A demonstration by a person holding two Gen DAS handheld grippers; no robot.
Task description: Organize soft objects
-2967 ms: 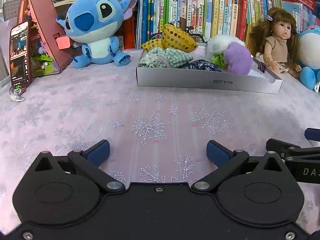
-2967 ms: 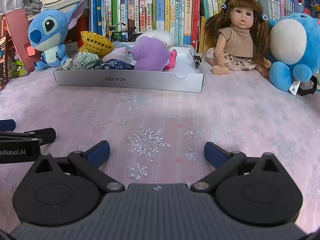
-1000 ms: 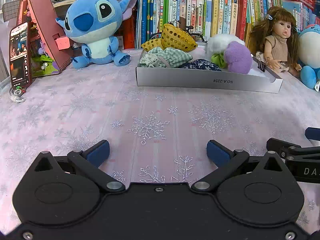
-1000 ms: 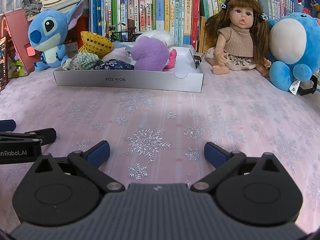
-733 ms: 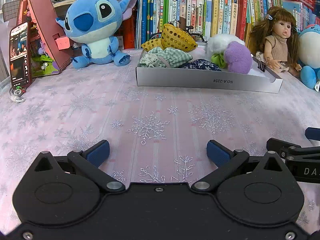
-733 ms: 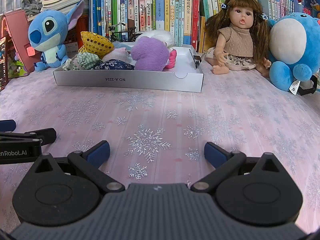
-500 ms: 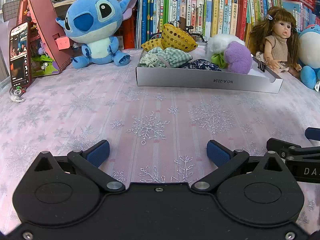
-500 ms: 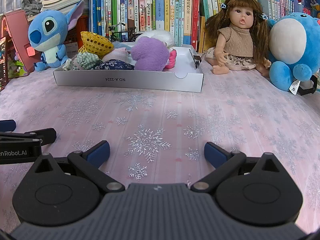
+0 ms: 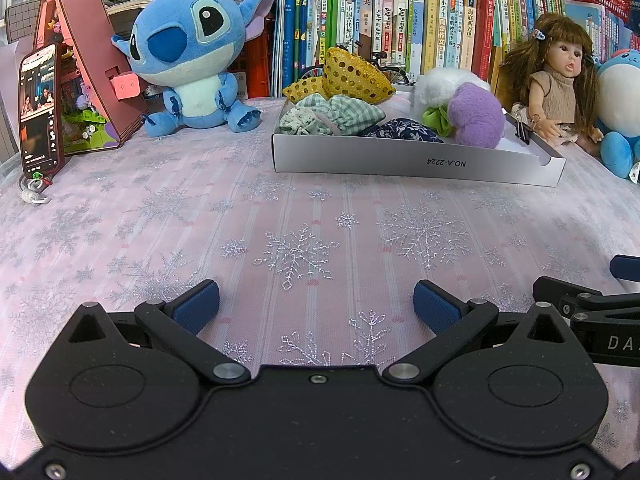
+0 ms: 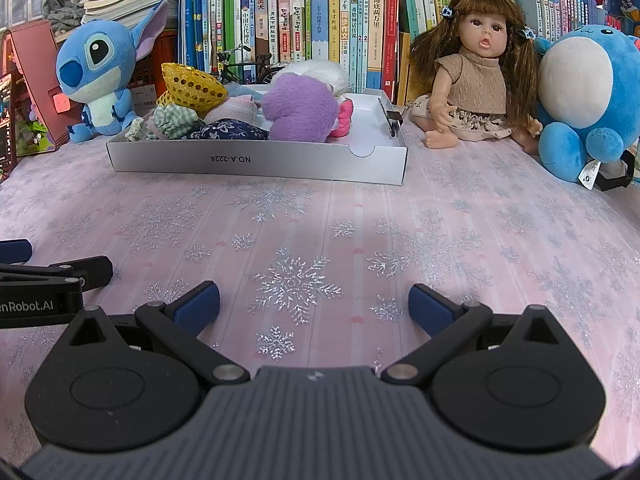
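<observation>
1. Fingers (image 9: 196, 306) on the left gripper (image 9: 316, 304) are spread wide with nothing between them, just hovering low over the desk (image 9: 304, 216) and its pink snowflake cloth.
2. Same deal for the right gripper (image 10: 314, 302): blue pads far apart, holding nothing, parked just beside the left one, so each pokes into the edge of the other's view.
3. All the soft stuff sits in the white box (image 10: 256, 162) toward the back of the desk, well away from both grippers.
4. Inside the box, left to right: a gold sequin pouch (image 9: 354, 78) at the back, a green checked cloth (image 9: 336, 114) in front of it, a navy floral cloth (image 9: 404, 132) against the front wall, then a purple plush (image 10: 300, 110) with a white fluffy thing (image 9: 444, 84) behind it.
5. From the right view there's also something pink (image 10: 344, 120) tucked next to the purple plush. The right end of the box is bare, apart from a black binder clip (image 10: 394, 118) on its side wall.
6. Around the box: a blue alien plush (image 9: 188, 60) to its left, a doll (image 10: 476, 80) to its right sitting against a round blue plush (image 10: 584, 100), and a wall of books (image 10: 320, 20) behind everything.
7. Far left, a phone (image 9: 40, 110) leans upright against a little red house model (image 9: 86, 64).
</observation>
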